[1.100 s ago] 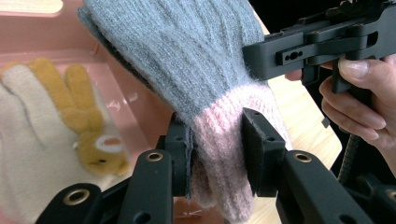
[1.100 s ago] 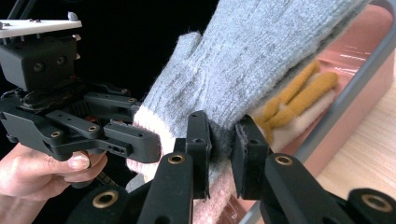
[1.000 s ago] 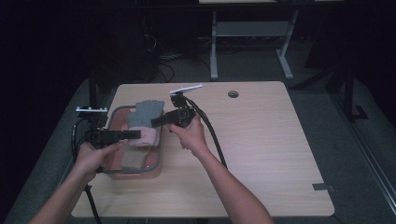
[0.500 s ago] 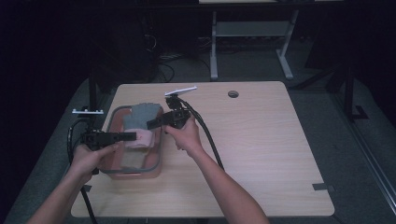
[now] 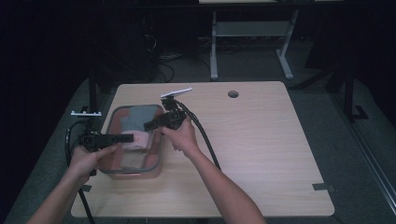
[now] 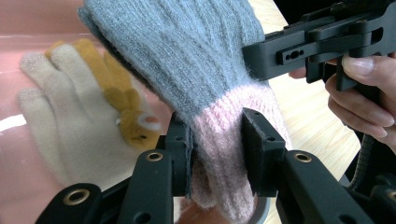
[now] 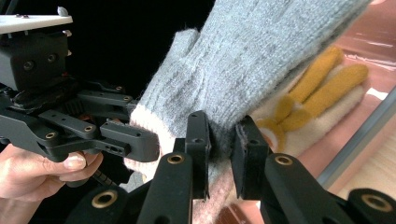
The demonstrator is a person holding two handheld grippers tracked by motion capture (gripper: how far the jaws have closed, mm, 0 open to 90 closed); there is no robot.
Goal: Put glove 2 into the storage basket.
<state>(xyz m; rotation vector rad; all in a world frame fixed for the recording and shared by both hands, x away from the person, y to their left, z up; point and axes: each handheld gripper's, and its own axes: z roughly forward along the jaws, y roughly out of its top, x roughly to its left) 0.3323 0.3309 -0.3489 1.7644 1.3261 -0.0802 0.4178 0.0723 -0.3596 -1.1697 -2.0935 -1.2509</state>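
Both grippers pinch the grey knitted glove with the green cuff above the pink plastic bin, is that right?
Not quite: the cuff is pink, not green, as the left gripper view shows. Both the left gripper and right gripper pinch the grey knitted glove above the pink plastic bin.

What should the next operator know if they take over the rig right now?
Left gripper: shut on the grey glove at its pink cuff.
Right gripper: shut on the same glove's edge, near the cuff.
The glove hangs between both grippers over the pink bin at the table's left.
In the bin: a cream and mustard glove, lying flat.
Done: grey glove gripped from both sides.
Left: probably lower or lift it; I can't tell which.
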